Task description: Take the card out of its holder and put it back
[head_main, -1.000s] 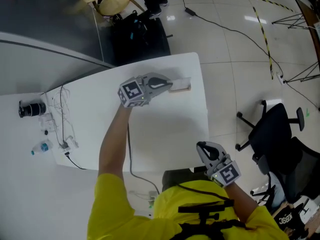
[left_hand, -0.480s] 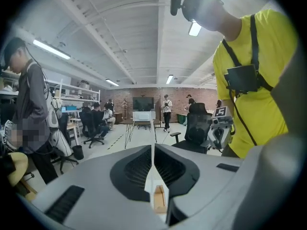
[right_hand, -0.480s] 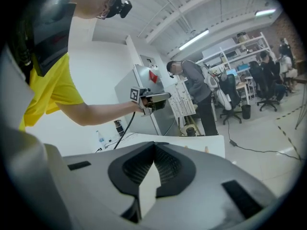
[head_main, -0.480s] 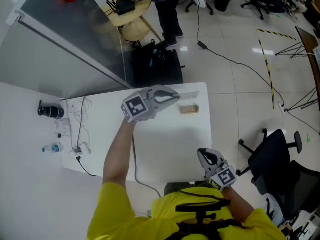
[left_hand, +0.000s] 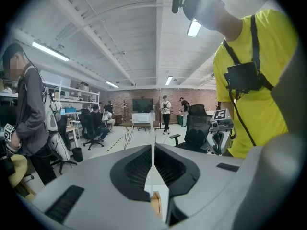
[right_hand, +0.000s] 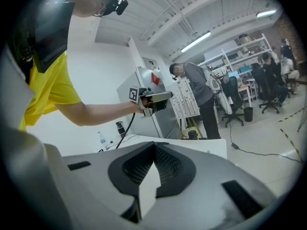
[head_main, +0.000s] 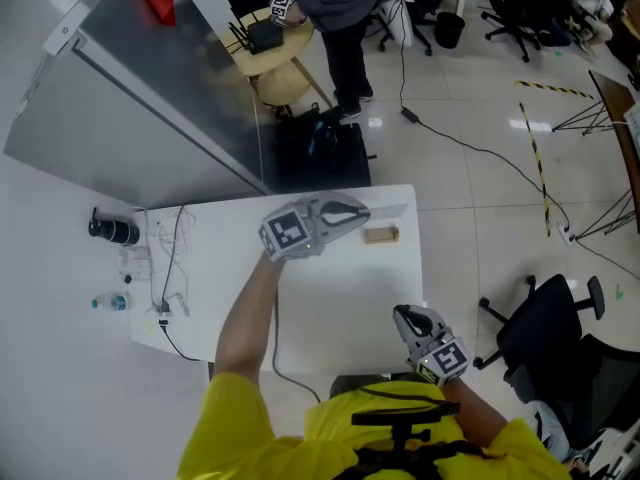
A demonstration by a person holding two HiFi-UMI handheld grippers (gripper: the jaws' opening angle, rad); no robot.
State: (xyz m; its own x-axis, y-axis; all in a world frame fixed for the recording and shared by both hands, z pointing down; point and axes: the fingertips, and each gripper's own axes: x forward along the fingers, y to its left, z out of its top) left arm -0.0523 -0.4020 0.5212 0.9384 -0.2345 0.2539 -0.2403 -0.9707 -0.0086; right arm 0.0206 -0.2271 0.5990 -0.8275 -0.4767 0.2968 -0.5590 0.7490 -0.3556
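left hand-held gripper (head_main: 358, 213): jaws clamped on thin white card (head_main: 385, 209) | small wooden block holder (head_main: 380, 235): near far-right edge of smooth white surface (head_main: 340, 298) | right hand-held gripper (head_main: 403, 315): jaws together, empty

1. The table (head_main: 340, 298) is plain white, standing on a glossy, pale tiled floor (head_main: 470, 168).
2. The left gripper (head_main: 362, 211) and right gripper (head_main: 401, 314) are grey with black ribbed pads (left_hand: 139, 166). Each carries a cube (head_main: 288, 230) patterned with black-and-white square markers.
3. The card (head_main: 388, 210) is white, and its holder (head_main: 380, 235) is light tan wood.
4. The person's shirt (head_main: 240, 438) is bright yellow.
5. The office chair (head_main: 560, 318) is black, and the floor tape (head_main: 535, 108) is striped yellow and black.
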